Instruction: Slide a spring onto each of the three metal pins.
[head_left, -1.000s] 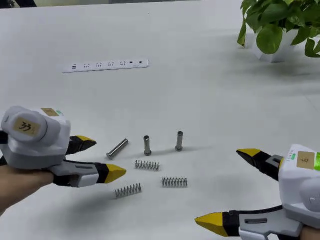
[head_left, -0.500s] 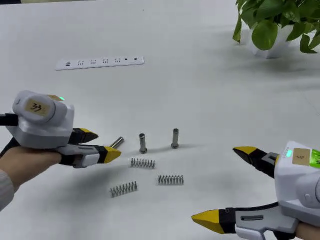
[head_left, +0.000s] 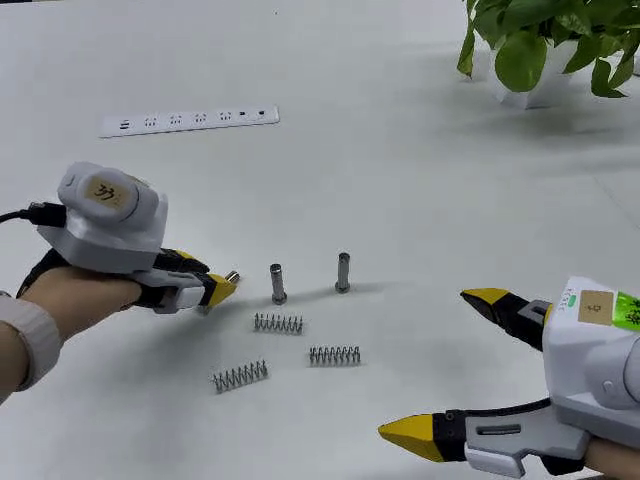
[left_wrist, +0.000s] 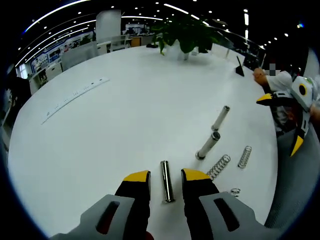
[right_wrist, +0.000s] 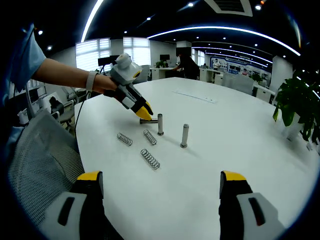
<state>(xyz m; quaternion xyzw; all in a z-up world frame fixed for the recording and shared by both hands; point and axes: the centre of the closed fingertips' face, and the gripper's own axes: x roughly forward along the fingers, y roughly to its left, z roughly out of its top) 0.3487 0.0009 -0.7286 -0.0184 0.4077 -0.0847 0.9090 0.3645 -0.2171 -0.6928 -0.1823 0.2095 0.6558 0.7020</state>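
No spring is on a pin yet, so all three jobs are left to do. The flat pin (left_wrist: 166, 181) lies on the table (head_left: 400, 180). The left claw (head_left: 215, 288) sits around it, a little open, and I think it is not pinching yet. Two standing pins (head_left: 277, 283) are just beside the flat pin, and the three springs (head_left: 278, 323) lie near it. The right claw (head_left: 445, 365) is wide open and holds nothing, well apart from the flat pin.
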